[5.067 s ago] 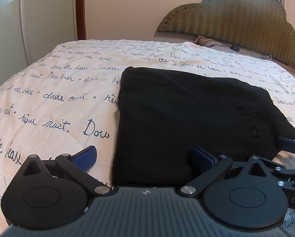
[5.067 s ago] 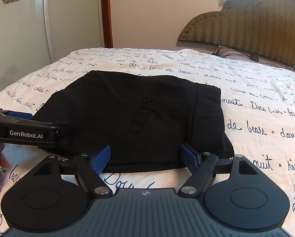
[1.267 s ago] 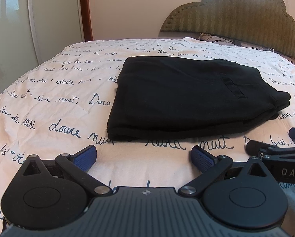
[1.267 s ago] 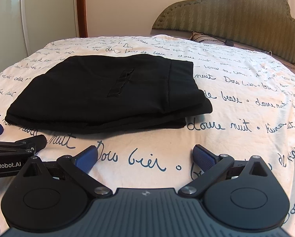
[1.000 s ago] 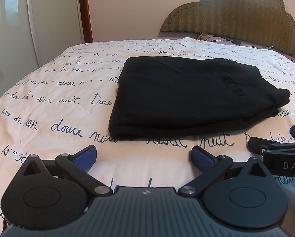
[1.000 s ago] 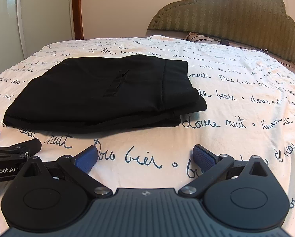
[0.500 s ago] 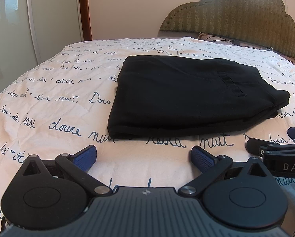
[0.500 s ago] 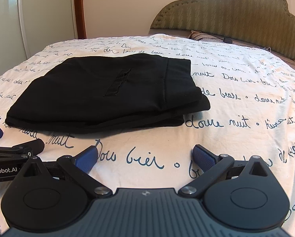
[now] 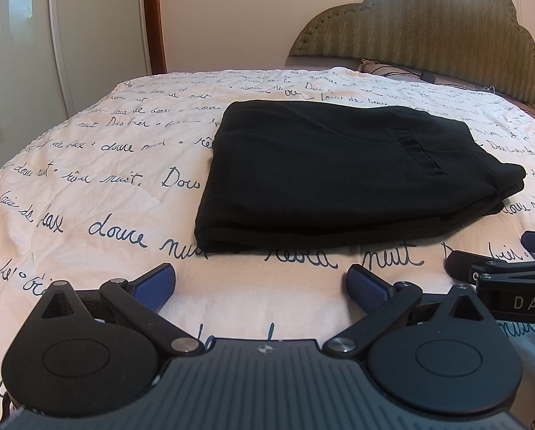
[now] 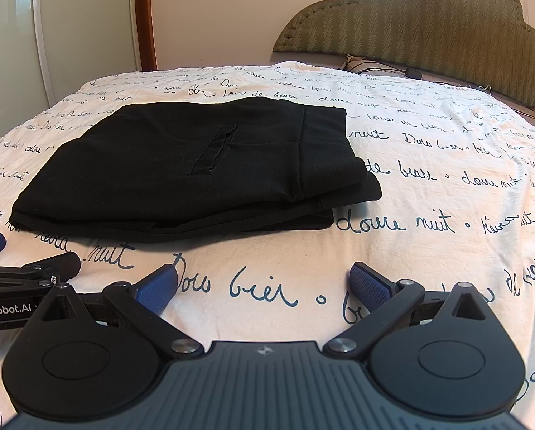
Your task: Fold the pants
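Observation:
Black pants [image 9: 346, 175] lie folded into a flat rectangle on the bed; they also show in the right wrist view [image 10: 196, 168], with a pocket slit on top. My left gripper [image 9: 260, 286] is open and empty, held back from the near edge of the pants. My right gripper [image 10: 264, 288] is open and empty, also short of the pants. Each gripper shows at the edge of the other's view, the right one [image 9: 504, 272] and the left one [image 10: 27, 272].
The bed has a white cover [image 9: 88, 165] printed with dark script. A padded olive headboard [image 9: 446, 28] stands at the back right, with a pillow and cable [image 9: 425, 75] below it. A wardrobe door [image 9: 17, 53] is at the left.
Five seconds ago both grippers were at the near edge of the pants. They have since drawn back, and the pants lie untouched. Little has moved in the last second.

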A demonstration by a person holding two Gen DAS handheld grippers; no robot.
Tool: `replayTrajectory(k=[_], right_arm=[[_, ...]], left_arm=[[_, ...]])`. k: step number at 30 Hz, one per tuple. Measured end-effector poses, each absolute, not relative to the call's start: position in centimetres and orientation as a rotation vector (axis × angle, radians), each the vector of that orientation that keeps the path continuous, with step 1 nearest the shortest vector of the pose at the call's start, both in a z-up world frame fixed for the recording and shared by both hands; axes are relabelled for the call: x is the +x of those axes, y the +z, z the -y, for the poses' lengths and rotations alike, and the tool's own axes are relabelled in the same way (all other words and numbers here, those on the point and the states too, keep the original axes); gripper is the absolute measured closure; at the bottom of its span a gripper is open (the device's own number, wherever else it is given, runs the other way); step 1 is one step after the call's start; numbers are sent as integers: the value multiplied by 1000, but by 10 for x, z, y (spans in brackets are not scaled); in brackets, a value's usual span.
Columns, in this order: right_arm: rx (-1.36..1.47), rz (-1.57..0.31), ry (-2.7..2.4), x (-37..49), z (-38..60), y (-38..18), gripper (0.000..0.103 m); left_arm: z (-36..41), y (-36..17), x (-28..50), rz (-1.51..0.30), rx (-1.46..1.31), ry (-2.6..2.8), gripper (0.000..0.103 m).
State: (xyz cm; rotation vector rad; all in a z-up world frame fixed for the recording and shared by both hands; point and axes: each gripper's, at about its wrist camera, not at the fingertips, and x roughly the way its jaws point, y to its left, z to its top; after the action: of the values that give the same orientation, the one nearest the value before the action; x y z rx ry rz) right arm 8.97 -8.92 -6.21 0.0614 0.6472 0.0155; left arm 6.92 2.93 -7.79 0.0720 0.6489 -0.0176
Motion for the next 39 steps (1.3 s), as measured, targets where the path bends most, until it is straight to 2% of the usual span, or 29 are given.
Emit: replayTrajectory(k=[39], right_arm=[[63,-644,15,90,89,-62,0]], left_arm=[[-29,-78,69,-647,82,-15,0]])
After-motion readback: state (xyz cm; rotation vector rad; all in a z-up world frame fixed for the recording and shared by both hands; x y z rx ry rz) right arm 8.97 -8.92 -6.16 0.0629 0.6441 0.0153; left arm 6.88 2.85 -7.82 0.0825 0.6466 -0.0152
